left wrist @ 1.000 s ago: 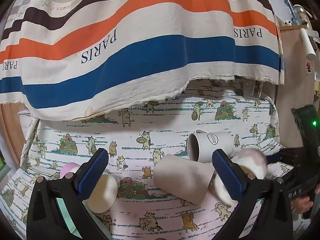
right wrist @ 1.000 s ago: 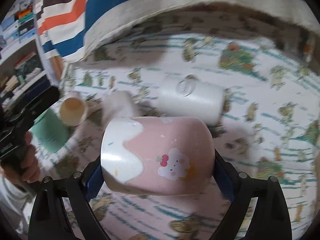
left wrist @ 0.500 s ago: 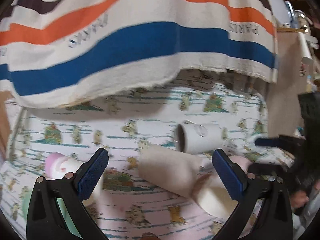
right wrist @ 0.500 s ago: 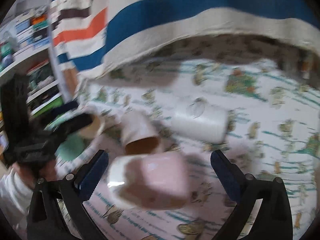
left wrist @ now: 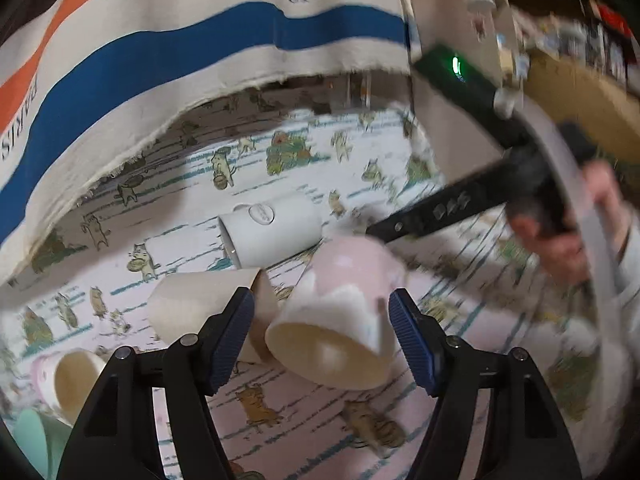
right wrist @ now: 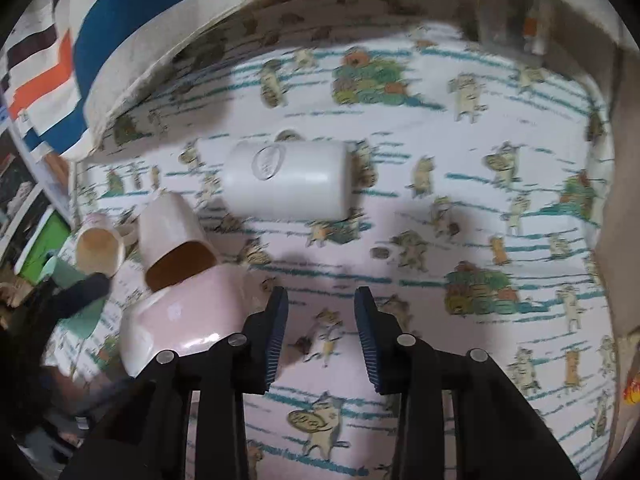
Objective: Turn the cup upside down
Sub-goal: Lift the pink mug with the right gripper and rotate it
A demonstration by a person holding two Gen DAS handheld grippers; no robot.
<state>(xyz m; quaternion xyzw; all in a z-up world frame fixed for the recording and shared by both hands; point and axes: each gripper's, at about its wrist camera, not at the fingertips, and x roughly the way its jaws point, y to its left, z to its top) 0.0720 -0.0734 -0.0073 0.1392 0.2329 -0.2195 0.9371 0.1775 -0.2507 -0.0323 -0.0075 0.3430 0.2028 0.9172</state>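
A pink and white cup lies on its side on the cat-print cloth, its mouth toward the left wrist camera. My left gripper is open, with the cup between its blue pads; contact is unclear. In the right wrist view the same cup lies left of my right gripper, which is open and empty, its pads fairly close together. The right gripper's black body shows just behind the cup.
A white mug lies on its side at the middle. A beige cup lies beside the pink one. A small pink cup and a mint cup sit at the left. A striped PARIS cloth hangs behind.
My right gripper has let go of the pink cup and drawn back to the right, narrowing its jaws. The cup now lies on the cloth. My left gripper has moved right around it.
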